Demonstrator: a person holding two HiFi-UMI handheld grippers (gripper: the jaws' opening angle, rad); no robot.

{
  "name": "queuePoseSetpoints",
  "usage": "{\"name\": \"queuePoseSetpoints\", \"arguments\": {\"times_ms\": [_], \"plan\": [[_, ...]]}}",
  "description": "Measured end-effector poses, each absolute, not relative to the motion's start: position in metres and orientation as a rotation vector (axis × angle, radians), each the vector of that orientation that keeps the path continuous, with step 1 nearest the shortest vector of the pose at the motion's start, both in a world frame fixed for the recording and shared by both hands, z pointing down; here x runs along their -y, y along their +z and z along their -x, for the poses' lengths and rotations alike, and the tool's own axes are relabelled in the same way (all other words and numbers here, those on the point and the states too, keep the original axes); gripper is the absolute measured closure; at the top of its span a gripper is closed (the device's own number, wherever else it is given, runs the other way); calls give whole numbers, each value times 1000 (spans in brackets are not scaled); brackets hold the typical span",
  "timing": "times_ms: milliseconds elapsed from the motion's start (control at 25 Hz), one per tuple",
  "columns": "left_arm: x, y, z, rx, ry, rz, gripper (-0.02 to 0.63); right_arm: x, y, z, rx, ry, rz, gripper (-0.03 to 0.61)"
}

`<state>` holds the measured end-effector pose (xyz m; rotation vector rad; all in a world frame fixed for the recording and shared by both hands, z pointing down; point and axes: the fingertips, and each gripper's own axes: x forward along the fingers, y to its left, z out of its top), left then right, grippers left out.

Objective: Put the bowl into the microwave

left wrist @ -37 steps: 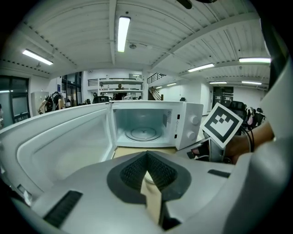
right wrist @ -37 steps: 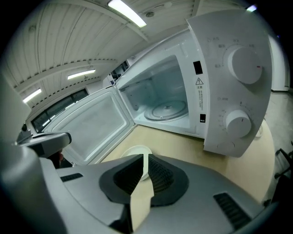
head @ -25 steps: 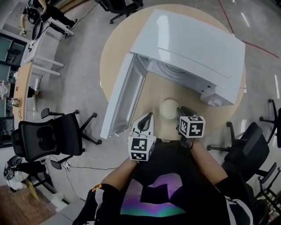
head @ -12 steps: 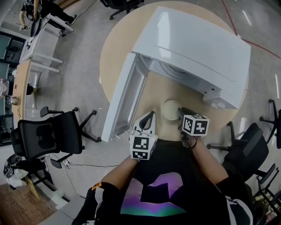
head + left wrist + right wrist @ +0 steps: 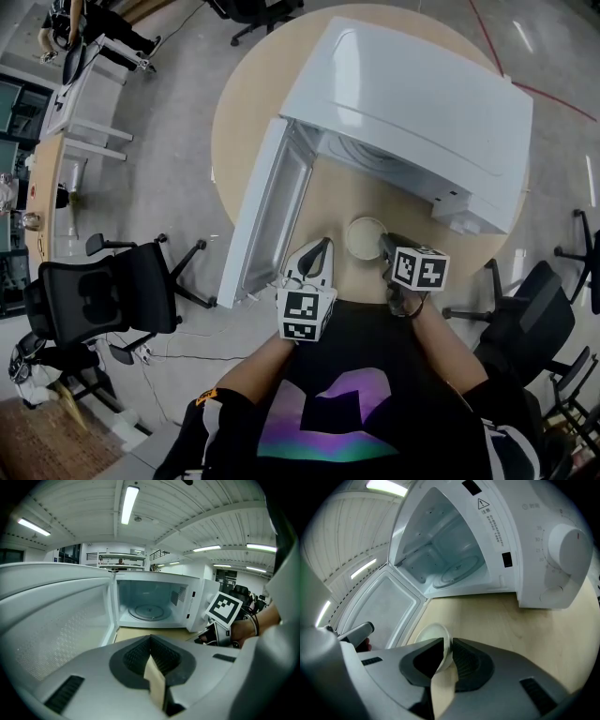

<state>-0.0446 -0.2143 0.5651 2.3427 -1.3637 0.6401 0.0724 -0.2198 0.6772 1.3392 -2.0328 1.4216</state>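
A small cream bowl is in front of the open white microwave on the round wooden table. My right gripper is shut on the bowl's near right rim. In the right gripper view the bowl tilts, its rim pinched between the jaws of the right gripper. I cannot tell whether it rests on the table. My left gripper is shut and holds nothing, just left of the bowl. In the left gripper view the left gripper faces the empty cavity with its glass turntable.
The microwave door swings out to the left, next to my left gripper. The control panel with a dial stands right of the cavity. Office chairs ring the table, which ends close to the person's body.
Almost nothing differs. The view has shifted slightly; the right gripper stays shut on the bowl's rim and the left gripper stays beside it.
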Motion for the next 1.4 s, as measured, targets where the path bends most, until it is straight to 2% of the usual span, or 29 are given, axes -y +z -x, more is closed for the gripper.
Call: {"name": "queuePoseSetpoints", "arguments": {"times_ms": [520,1400], "plan": [[213,561,53,1372,644,-2351,568,220,676,-77,1967,1729,-1446,541],[253,524,50,1426,543,-2412,568,298,587,-81,2146,1820,-1707,541]]}}
